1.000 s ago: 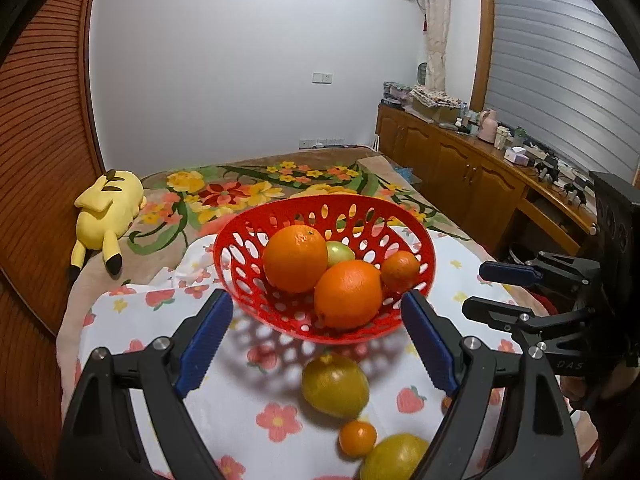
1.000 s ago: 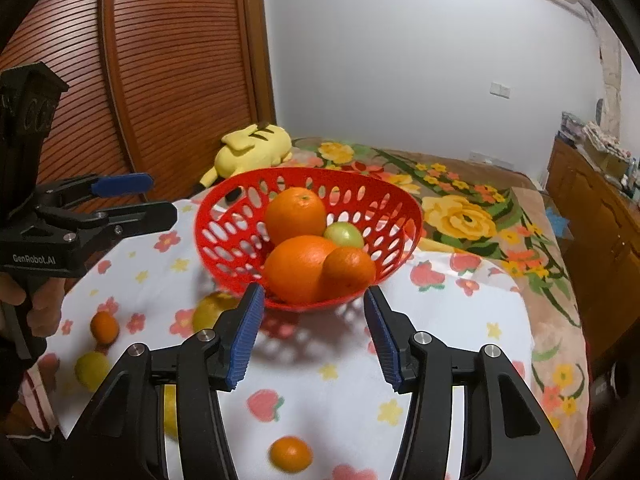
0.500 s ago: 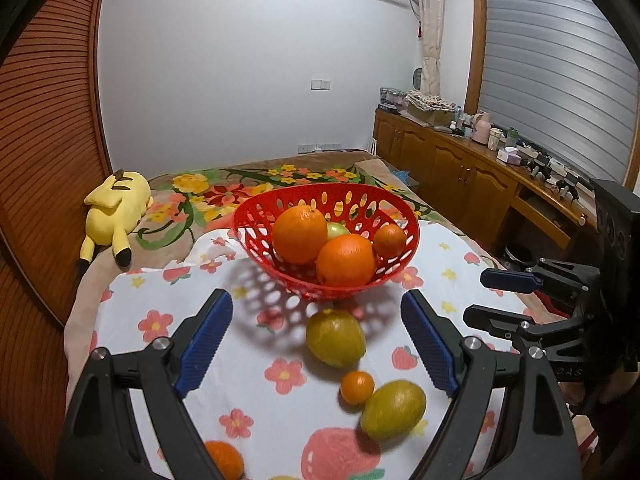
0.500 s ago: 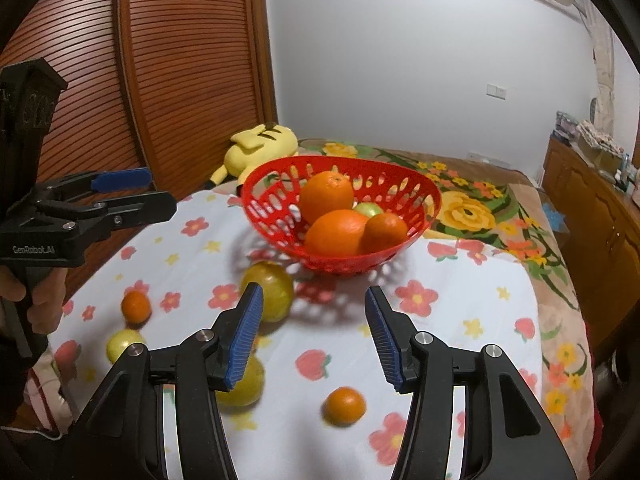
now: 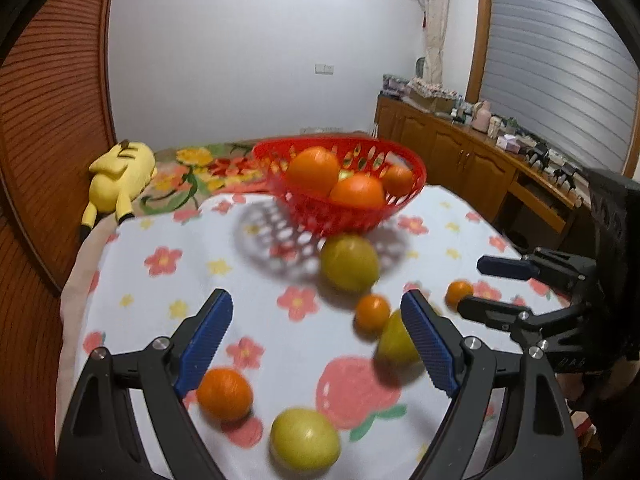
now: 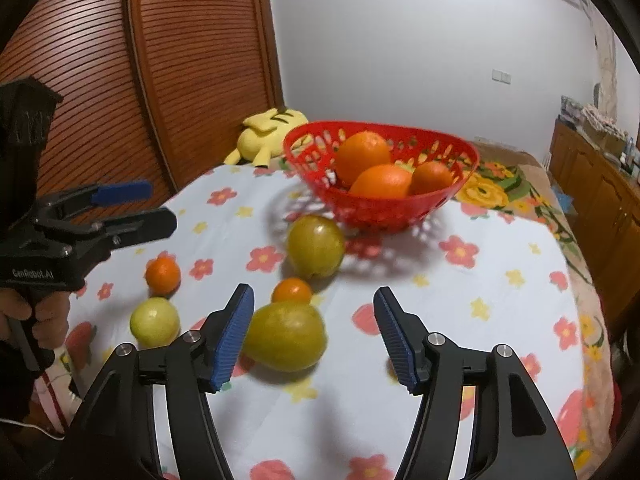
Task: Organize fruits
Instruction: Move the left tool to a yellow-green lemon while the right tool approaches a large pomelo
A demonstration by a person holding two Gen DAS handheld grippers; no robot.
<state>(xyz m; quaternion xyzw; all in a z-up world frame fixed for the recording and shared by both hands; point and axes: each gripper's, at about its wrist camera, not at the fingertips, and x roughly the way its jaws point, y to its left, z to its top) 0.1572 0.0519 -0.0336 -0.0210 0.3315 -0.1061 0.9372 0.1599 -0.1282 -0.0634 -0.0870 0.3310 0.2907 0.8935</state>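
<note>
A red basket (image 5: 414,178) (image 6: 464,178) holds two oranges, a tangerine and a green fruit at the far side of the floral cloth. Loose on the cloth lie a yellow-green fruit (image 5: 349,263) (image 6: 316,246), a small tangerine (image 5: 372,312) (image 6: 292,291), a second yellow-green fruit (image 5: 394,340) (image 6: 285,336), an orange (image 5: 224,394) (image 6: 162,275) and a pale lemon-like fruit (image 5: 304,444) (image 6: 154,321). My left gripper (image 5: 316,344) (image 6: 138,202) is open and empty above the cloth. My right gripper (image 6: 314,336) (image 5: 490,284) is open and empty, its left pad beside the second yellow-green fruit.
A yellow plush toy (image 5: 118,174) (image 6: 270,134) lies behind the cloth on the left. A wooden slatted wall (image 6: 160,60) runs along the left. A wooden cabinet (image 5: 460,156) with clutter stands at the right. Another small tangerine (image 5: 459,292) lies near the right gripper.
Both grippers have pulled back and away from the basket, which now sits farther off. More loose fruit on the cloth has come into view. Both stay open.
</note>
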